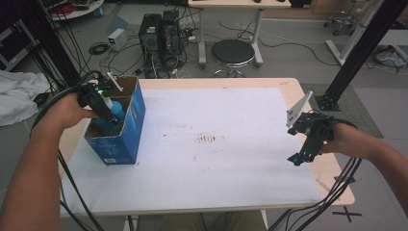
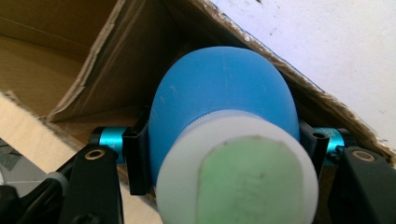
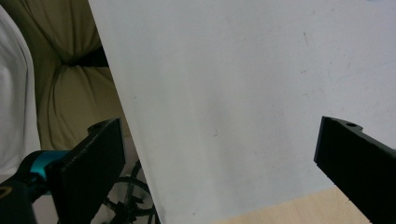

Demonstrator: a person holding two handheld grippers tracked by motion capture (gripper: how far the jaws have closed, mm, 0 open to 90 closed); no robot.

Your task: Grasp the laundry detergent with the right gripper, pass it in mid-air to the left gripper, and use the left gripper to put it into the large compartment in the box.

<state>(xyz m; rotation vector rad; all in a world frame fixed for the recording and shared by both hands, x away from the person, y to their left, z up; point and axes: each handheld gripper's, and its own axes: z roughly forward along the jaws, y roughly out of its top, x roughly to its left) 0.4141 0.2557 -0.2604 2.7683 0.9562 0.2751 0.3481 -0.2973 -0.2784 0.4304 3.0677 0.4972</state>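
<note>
Right now the left gripper [image 1: 107,111] is clenched on a blue bottle [image 2: 224,98] with a white cap [image 2: 238,172], its jaws pressing the bottle's sides just above the cap. Bottle and gripper sit inside the open top of a blue cardboard box [image 1: 126,130], which stands at the left end of the white table cover [image 1: 216,144]. Over at the right edge, the right gripper [image 1: 302,155] hangs above the cover with its jaws spread wide and nothing between them, well apart from the box.
</note>
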